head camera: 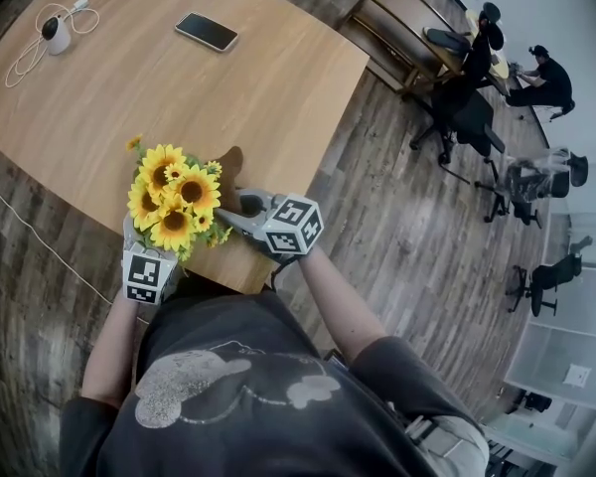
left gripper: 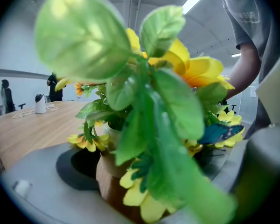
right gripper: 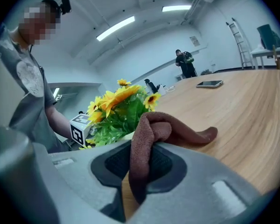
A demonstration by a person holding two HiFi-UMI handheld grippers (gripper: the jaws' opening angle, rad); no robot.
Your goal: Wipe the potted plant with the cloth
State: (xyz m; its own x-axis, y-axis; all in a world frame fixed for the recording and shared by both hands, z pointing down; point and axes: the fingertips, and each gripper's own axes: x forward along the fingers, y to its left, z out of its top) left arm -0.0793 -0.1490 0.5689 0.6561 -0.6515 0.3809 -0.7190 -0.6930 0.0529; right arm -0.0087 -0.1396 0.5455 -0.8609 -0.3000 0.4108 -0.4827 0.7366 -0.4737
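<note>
my left gripper (head camera: 139, 241), jaws wide, clamps the potted plant (head camera: 174, 202) by its pot at the near edge of the table (head camera: 179, 87) to steady it, while my right gripper (head camera: 240, 215) pinches the brown cloth (right gripper: 151, 125) over that same edge, loose fold forward, ready to wipe the leaves.

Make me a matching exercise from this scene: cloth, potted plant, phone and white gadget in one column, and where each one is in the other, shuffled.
Things:
1 cloth
2 potted plant
3 phone
4 white gadget

Places:
A lying flat by itself on the table
B pinched in the right claw
C beside a looped white cable
D between the left claw's jaws

Pairs: 1-B, 2-D, 3-A, 4-C
</note>
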